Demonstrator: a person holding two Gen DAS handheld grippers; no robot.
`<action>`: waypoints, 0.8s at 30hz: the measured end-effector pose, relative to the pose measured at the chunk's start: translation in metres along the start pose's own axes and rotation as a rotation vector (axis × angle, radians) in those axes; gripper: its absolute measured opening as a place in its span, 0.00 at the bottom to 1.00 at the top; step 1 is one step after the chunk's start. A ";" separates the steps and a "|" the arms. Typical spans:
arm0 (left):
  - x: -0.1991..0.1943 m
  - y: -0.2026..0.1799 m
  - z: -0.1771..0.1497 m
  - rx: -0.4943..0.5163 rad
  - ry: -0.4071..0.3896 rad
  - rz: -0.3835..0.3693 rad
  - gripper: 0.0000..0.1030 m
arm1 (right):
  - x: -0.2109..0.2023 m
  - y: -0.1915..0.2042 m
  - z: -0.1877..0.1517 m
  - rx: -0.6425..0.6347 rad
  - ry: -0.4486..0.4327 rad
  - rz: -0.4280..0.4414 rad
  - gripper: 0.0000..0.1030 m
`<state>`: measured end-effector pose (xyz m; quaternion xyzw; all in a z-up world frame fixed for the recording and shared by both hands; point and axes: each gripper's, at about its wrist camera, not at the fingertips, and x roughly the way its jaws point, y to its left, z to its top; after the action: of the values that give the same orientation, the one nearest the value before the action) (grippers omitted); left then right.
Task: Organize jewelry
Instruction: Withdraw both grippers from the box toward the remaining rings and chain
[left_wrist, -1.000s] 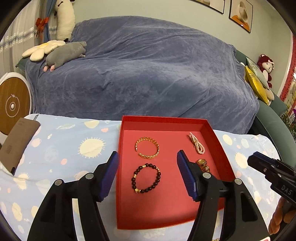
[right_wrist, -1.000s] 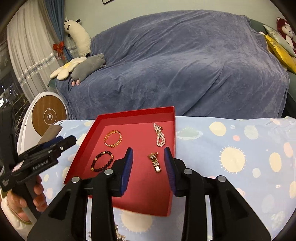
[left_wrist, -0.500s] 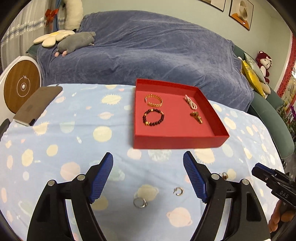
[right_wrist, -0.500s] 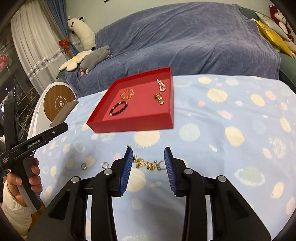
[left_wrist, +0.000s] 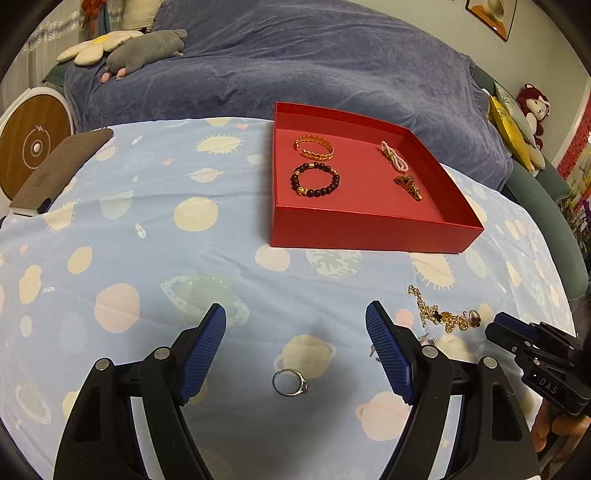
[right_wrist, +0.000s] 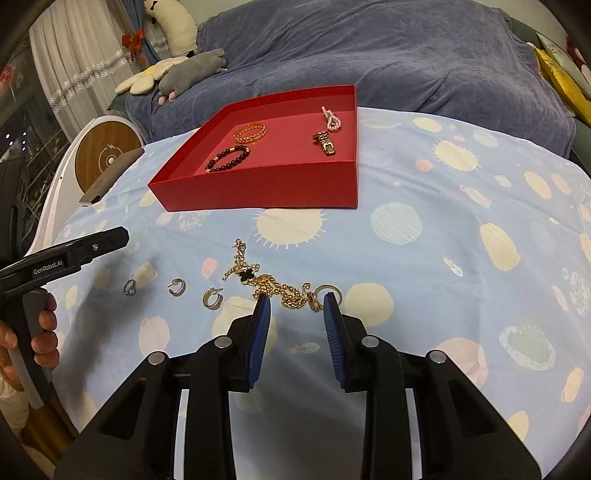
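Observation:
A red tray (left_wrist: 369, 232) (right_wrist: 258, 192) on the planet-print cloth holds a gold bangle (left_wrist: 314, 147), a dark bead bracelet (left_wrist: 315, 180), a pearl piece (left_wrist: 393, 157) and a gold link piece (left_wrist: 408, 186). My left gripper (left_wrist: 295, 310) stands wide open low over a silver ring (left_wrist: 290, 382), which lies between its fingers untouched. My right gripper (right_wrist: 297, 298) is closing its jaws, tips at a gold chain necklace (right_wrist: 284, 291) with a black clover charm; the pads are not pressing on it. Two hoop earrings (right_wrist: 213, 298) lie left of the chain.
A gold ring (right_wrist: 330, 290) lies by the right fingertip. A brown flat case (left_wrist: 62, 166) sits at the cloth's left edge, next to a round wood-faced device (left_wrist: 33, 147). A sofa under a blue throw (left_wrist: 295, 66) with plush toys stands behind the table.
Both grippers pulled back from over the tray and sank toward the loose jewelry on the near cloth. The left jaws widened; the right jaws narrowed a little.

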<state>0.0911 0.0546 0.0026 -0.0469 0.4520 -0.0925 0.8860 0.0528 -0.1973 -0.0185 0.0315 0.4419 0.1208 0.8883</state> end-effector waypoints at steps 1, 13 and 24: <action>0.000 0.001 0.000 0.001 -0.001 -0.001 0.73 | 0.003 0.001 0.000 -0.003 0.005 0.001 0.23; -0.005 0.031 0.013 -0.086 -0.017 0.015 0.73 | 0.008 0.000 0.004 0.016 0.009 0.020 0.21; -0.002 0.013 0.000 -0.017 0.022 -0.023 0.73 | 0.011 0.010 0.006 -0.017 0.014 0.015 0.21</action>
<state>0.0917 0.0681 0.0026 -0.0587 0.4617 -0.0995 0.8795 0.0623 -0.1842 -0.0218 0.0264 0.4466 0.1313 0.8847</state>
